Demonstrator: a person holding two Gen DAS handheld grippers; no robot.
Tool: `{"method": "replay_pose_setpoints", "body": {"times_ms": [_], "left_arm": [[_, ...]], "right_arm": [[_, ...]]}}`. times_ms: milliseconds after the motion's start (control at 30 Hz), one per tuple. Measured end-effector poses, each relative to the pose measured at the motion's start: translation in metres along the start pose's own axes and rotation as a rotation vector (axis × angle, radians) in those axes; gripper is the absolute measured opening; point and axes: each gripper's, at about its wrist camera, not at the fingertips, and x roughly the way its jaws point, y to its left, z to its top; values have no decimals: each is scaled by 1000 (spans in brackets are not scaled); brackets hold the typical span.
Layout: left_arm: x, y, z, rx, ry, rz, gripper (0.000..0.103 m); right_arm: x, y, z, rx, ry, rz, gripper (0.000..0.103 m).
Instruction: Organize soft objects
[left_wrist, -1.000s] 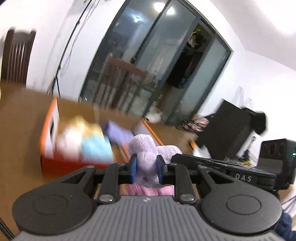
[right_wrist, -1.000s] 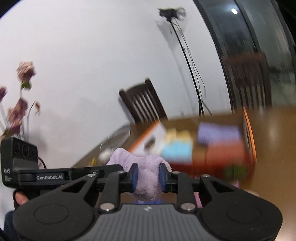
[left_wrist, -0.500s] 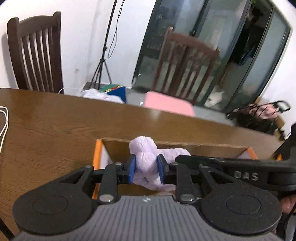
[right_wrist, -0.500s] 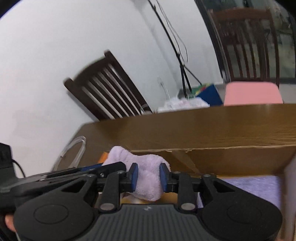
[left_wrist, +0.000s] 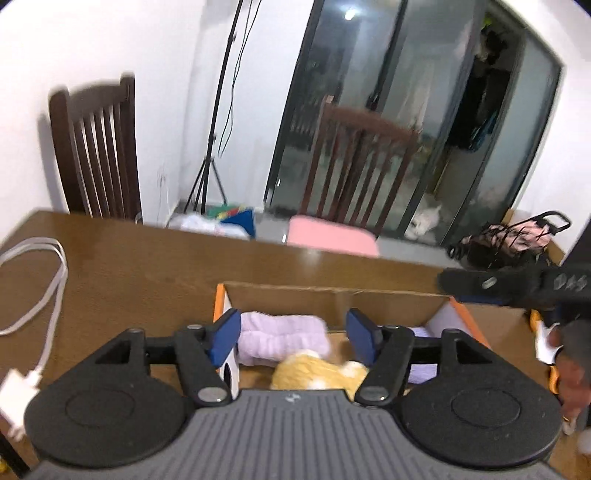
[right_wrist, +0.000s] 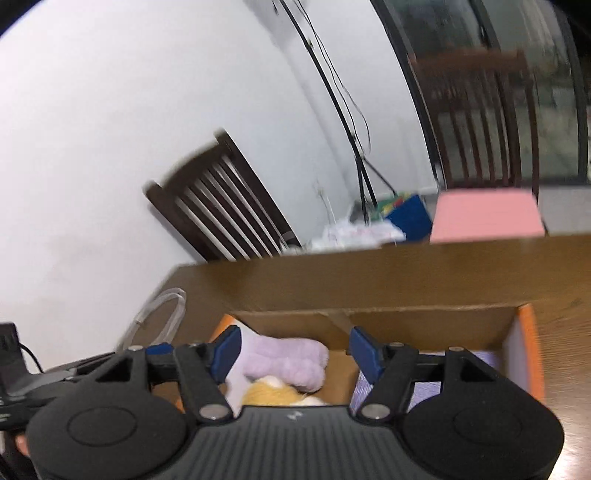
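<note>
Releasing looks like the step in hand: both hand-held grippers sit over the box (left_wrist: 332, 295) on the desk (left_wrist: 129, 266), and the purple plush (left_wrist: 282, 338) lies inside it, at the box's left end w/ nothing pinching it. Left hand-held gripper (left_wrist: 291, 339) has jaws opening, spread wide; the plush sits below and between the pads, closer to the left pad, but not pressed. Right hand-held gripper (right_wrist: 295, 350) is likewise opening, spread, w/ the plush (right_wrist: 284, 360) low between its pads and free of them. Plush's long axis runs roughly left-right across the box, about parallel to the far cardboard wall; it's a soft roll, bulkier rounded end toward the box middle, other end tucked at the orange left wall. Which end is the head, can't tell. A yellow plush (left_wrist: 317, 373) lies just in front of it, touching or nearly so, and a folded lilac cloth (right_wrist: 424, 387) sits at the right end of the box. Next move, in my judgement: lift both grippers clear w/o snagging the fluff, then go find the next soft item. A white cable (left_wrist: 44, 288) lies on the desk left of the box, well apart.
</note>
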Motion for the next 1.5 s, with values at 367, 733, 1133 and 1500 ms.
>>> {"method": "replay_pose_setpoints", "body": {"times_ms": [367, 733, 1133, 1500], "left_arm": [[-194, -49, -76, 107, -176, -104, 78], [-298, -76, -231, 157, -285, -71, 86], [-295, -95, -316, 129, -210, -56, 87], [-213, -124, -287, 155, -95, -157, 87]], "right_arm": [[-238, 35, -88, -93, -146, 69, 90], [-349, 53, -280, -319, -264, -76, 97], [-344, 45, -392, -295, -250, -160, 97], [-311, 11, -355, -246, -231, -200, 87]]}}
